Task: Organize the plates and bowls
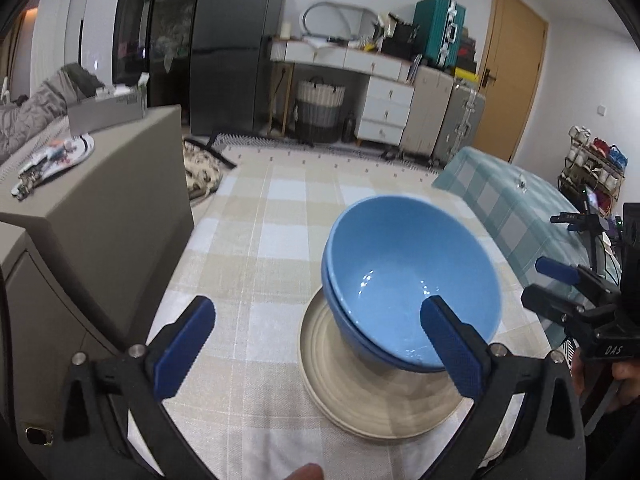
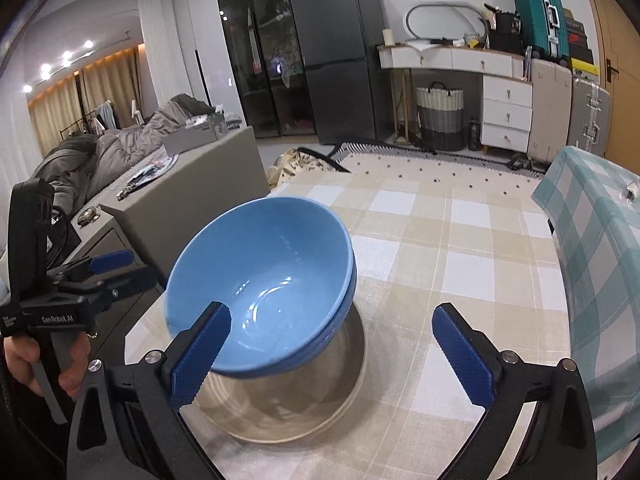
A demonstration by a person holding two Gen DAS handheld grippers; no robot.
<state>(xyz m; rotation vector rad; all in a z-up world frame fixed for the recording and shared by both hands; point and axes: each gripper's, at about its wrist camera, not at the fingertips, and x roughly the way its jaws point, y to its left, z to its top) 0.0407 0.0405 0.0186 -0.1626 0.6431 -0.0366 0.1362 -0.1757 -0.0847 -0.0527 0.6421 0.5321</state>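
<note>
Both our grippers, left [image 1: 318, 344] and right [image 2: 340, 354], spread empty fingers before two nested glossy sky-blue ceramic bowls [image 1: 412, 276] on stacked ridged beige plates [image 1: 372, 396], on the checked tabletop [image 1: 260, 240].

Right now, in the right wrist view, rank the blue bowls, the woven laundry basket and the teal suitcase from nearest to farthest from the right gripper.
1. Blue bowls: stacked on the beige plates, just ahead-left of the open right gripper.
2. Woven laundry basket: on the floor beyond the table, under the white desk.
3. Teal suitcase: top right, by the back wall; only slightly farther than the basket.
</note>
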